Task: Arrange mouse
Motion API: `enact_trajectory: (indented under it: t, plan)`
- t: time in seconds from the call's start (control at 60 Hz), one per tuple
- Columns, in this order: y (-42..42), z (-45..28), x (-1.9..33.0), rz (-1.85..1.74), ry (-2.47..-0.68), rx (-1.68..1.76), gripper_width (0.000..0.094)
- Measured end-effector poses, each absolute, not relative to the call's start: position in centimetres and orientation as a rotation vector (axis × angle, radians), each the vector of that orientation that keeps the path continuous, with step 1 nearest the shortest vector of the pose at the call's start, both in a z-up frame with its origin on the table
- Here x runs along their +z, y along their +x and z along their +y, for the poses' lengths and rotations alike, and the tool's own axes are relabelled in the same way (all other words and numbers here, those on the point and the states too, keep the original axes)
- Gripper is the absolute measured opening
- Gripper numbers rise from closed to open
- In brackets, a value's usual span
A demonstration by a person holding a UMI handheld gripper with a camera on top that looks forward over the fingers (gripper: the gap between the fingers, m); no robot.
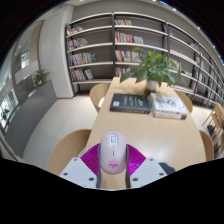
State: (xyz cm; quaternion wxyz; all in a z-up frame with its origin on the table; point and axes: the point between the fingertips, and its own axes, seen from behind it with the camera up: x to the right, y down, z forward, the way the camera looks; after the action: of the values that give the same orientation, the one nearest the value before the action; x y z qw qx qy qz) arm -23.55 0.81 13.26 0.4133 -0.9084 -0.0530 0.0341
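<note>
Indoors, we saw the gripper pinching a white mouse between its magenta pads, both fingers pressed against the mouse's sides at the near edge of a round wooden tabletop. Beyond the mouse, toward the far side of the tabletop, lay a stack of books beside a white box, with a potted plant behind them. Bookshelves lined the wall behind the plant.
</note>
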Motion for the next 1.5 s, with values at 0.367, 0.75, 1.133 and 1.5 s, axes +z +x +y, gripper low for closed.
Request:
enact_trajectory:
  t: [0.367,0.75,1.133,1.5]
  plan:
    - [-7.1,-2.1,23.3,-0.056,-2.123,-0.006,0.0328]
    - [-5.5,-8.4,0.2,-0.036,-2.485,0.037,0.0333]
    - [-5.5,-8.3,-0.9,-0.048,-2.508,0.003,0.0718]
    - [-3.8,-10.8,17.2,0.013,-2.263,0.017,0.0708]
